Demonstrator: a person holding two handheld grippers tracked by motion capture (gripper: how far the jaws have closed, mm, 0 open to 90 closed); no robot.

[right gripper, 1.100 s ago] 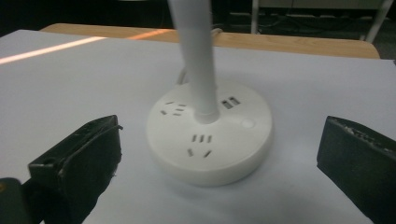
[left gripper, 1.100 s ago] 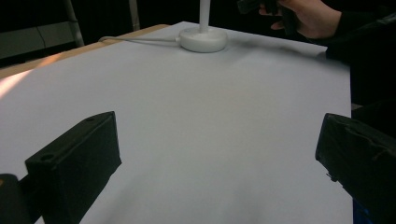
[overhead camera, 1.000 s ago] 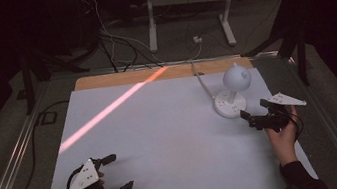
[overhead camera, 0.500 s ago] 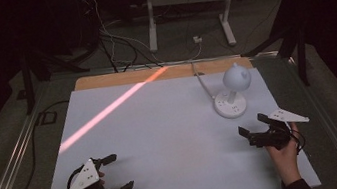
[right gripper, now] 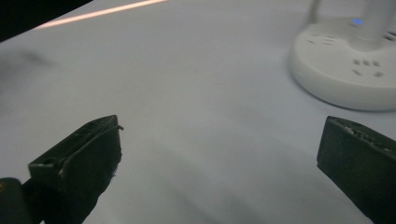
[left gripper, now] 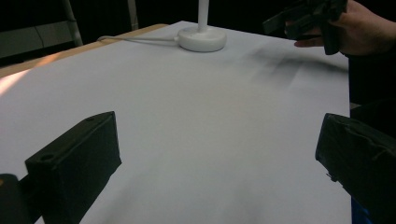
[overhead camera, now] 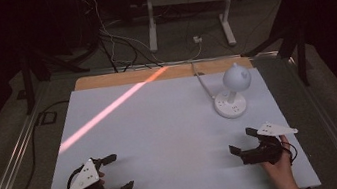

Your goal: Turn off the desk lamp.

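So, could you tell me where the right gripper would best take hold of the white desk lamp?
Probably the thin upright stem between the round base and the globe head of the lamp. The right gripper, jaws open, could come in level from the near side. The base looks too broad and flat, and the head too round, to clamp.

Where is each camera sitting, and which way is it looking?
High view: above the person's side, looking forward and down on the white table, lamp, both hands, left gripper and right gripper.
Left gripper view: rides the left gripper, looks across the table at the lamp base and the other hand.
Right gripper view: rides the right gripper, close to the lamp base.
All share the lamp.
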